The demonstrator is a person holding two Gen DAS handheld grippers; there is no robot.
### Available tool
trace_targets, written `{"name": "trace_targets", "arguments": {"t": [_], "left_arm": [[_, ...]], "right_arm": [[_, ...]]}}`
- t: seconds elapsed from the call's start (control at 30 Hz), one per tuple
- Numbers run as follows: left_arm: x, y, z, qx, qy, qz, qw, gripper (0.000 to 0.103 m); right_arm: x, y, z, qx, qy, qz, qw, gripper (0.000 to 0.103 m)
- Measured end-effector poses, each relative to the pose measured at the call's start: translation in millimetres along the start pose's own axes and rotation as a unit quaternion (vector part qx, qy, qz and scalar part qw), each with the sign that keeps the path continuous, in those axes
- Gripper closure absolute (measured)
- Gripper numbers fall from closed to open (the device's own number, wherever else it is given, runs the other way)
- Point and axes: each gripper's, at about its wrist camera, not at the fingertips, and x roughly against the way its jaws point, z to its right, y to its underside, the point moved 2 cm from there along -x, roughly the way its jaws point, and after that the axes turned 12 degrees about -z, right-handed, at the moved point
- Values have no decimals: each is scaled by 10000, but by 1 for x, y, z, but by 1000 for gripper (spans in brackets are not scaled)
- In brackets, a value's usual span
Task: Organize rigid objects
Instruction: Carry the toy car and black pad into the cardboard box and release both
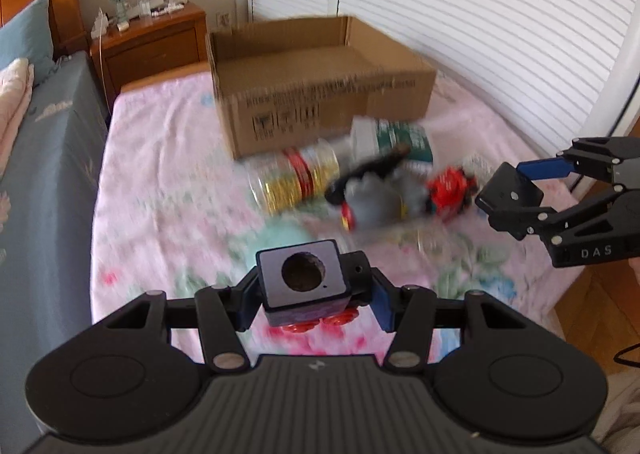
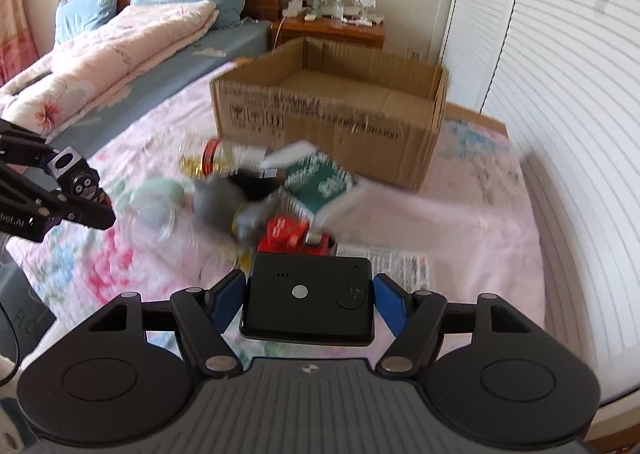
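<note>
My left gripper (image 1: 308, 294) is shut on a small dark cube (image 1: 304, 278) with a grey face and a round hole, held above the floral sheet. My right gripper (image 2: 308, 302) is shut on a flat black device (image 2: 308, 298) with a round button. Each gripper shows in the other's view: the right gripper (image 1: 508, 193) at the right, the left gripper (image 2: 76, 177) at the left. Ahead stands an open cardboard box (image 1: 280, 85) (image 2: 360, 121). In front of it lies a blurred pile: a clear jar (image 1: 296, 177) (image 2: 216, 161), a grey soft toy (image 1: 376, 197) (image 2: 220, 201), a green-white box (image 1: 396, 141) (image 2: 320, 181), a red toy (image 1: 450, 189) (image 2: 288, 238).
A mint soft thing (image 1: 280, 238) (image 2: 156, 193) lies left of the pile and a printed leaflet (image 2: 384, 266) to its right. A bed with a blue sheet (image 1: 40, 173) and a folded quilt (image 2: 120, 45) is at the left. A cluttered nightstand (image 1: 152, 41) stands behind, white louvred doors (image 1: 480, 33) at the right.
</note>
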Motion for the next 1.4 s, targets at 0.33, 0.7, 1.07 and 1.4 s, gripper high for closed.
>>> {"name": "trace_targets", "arguments": {"t": [0.33, 0.7, 1.07, 1.4], "left_arm": [[16, -88, -12, -261, -191, 430, 9985, 49], [-31, -202, -30, -346, -308, 233, 9987, 49], [-101, -268, -53, 103, -871, -142, 9960, 19], [-77, -240, -57, 174, -580, 121, 9981, 14]], "right_arm": [[18, -61, 26, 79, 116, 447, 9989, 29], [5, -126, 58, -76, 145, 764, 9969, 29], [-12, -132, 77, -376, 116, 621, 9973, 29], [-19, -134, 70, -341, 90, 527, 9980, 29]]}}
